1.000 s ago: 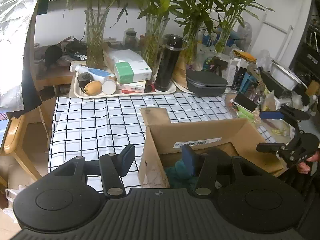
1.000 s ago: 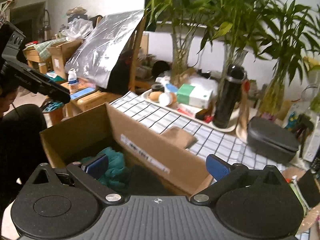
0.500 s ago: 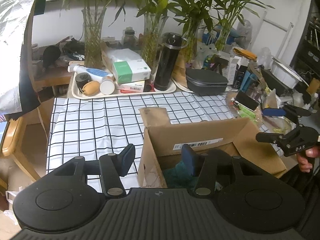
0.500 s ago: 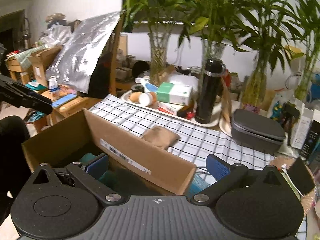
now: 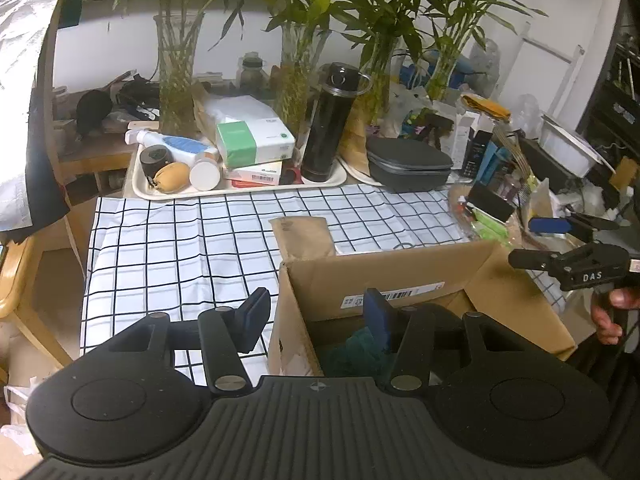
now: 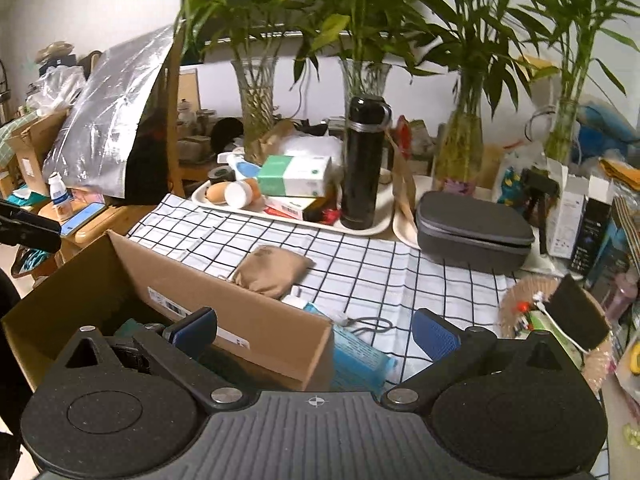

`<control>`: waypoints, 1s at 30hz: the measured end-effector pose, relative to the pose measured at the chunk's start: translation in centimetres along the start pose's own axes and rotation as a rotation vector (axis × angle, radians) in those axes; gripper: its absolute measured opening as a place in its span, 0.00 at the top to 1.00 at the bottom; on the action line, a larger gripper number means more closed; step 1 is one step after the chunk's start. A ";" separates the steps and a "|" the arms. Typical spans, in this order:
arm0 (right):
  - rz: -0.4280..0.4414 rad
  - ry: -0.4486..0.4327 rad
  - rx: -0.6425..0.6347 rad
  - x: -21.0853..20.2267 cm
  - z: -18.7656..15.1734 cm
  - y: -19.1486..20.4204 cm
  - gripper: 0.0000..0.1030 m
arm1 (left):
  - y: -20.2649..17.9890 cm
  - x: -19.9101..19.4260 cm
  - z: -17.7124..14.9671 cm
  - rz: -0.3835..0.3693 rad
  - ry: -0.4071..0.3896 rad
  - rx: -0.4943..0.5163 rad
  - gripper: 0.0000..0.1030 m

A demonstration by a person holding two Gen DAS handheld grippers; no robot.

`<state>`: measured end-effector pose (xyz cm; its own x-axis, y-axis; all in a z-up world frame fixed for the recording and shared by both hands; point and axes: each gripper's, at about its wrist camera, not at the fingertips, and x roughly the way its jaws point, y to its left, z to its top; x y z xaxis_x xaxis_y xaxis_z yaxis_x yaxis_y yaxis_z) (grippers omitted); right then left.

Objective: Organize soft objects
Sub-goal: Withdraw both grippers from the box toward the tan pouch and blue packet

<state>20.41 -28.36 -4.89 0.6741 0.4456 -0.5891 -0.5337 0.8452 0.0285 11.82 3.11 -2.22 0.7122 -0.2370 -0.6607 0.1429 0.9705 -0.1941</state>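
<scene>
Both sets of jaws are spread wide and hold nothing: the left gripper (image 5: 316,316) straddles the near wall of the corrugated cardboard box (image 5: 384,276), with fuzzy teal cloth (image 5: 352,354) bunched inside. The right gripper (image 6: 316,330) hangs over the box's corner. Beyond, a plump tan pouch (image 6: 272,272) lies on the checked bench cloth (image 6: 360,256).

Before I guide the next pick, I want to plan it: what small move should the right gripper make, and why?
Probably ease the right gripper forward toward the tan pouch. Its jaws are open and empty, the pouch lies loose on the checked cloth just beyond the cardboard box, and a teal fabric item already sits inside the box.
</scene>
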 end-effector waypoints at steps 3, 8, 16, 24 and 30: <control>-0.018 0.005 0.014 0.2 0.0 -0.3 0.00 | 0.0 0.3 0.1 -0.004 -0.002 0.009 0.51; -0.045 0.000 0.030 0.3 0.1 -0.7 0.00 | 0.2 0.8 0.5 -0.003 -0.009 0.011 0.51; -0.066 -0.008 0.039 0.6 0.3 -1.2 0.00 | 1.1 1.8 1.3 0.003 -0.025 0.001 0.51; -0.097 -0.014 0.054 1.1 0.8 -2.0 0.00 | 1.8 2.9 2.2 0.000 -0.028 0.006 0.51; -0.119 0.002 0.073 2.2 1.3 -3.0 0.00 | 2.6 4.4 3.0 -0.010 -0.027 0.019 0.51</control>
<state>24.17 -29.56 -5.21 0.7292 0.3408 -0.5934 -0.4119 0.9110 0.0170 17.42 4.71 -3.44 0.7293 -0.2458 -0.6386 0.1634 0.9688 -0.1864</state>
